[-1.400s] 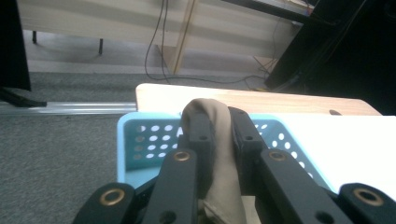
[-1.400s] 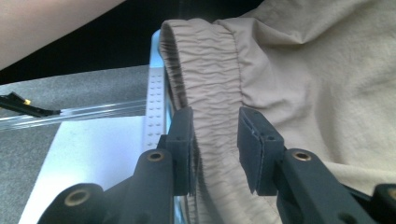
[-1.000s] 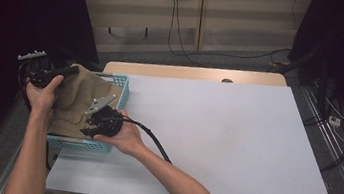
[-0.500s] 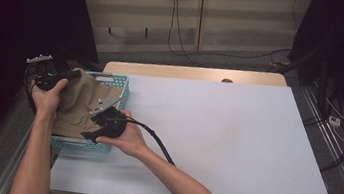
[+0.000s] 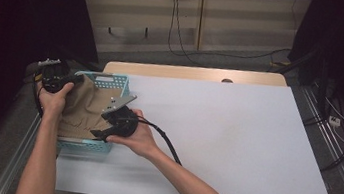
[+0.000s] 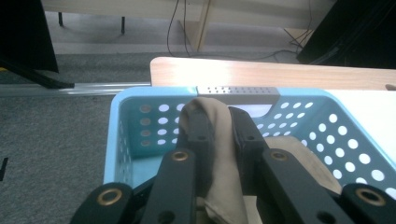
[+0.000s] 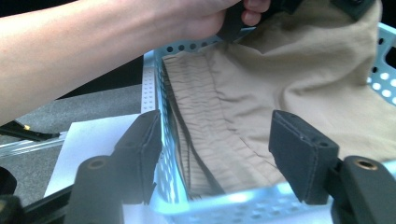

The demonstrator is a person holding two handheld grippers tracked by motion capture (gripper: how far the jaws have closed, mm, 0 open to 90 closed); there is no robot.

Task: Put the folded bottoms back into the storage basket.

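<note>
— Looking at the near left corner of the white table (image 5: 235, 135), what do you make of it?

— There's a light blue perforated basket (image 5: 111, 81) sitting there, with a tan garment (image 5: 85, 108) bundled inside it. The left gripper (image 5: 79, 78) is clamped on a fold of that cloth at the basket's far left side; in the left gripper view the fabric (image 6: 219, 154) is pinched tight between the two black jaws, raised above the basket's floor.

— And the other one?

— The right gripper (image 5: 99, 133) hovers over the basket's near edge. Its jaws have just been opening, and in the right gripper view they stand apart, one outside the basket's wall (image 7: 156, 84), the other over the garment (image 7: 261, 93), pressing on nothing. The ruffled waistband (image 7: 201, 126) lies between them, loose.

— So the cloth is in the basket?

— Mostly, yes, with one fold lifted by the left hand (image 5: 56, 102).
</note>
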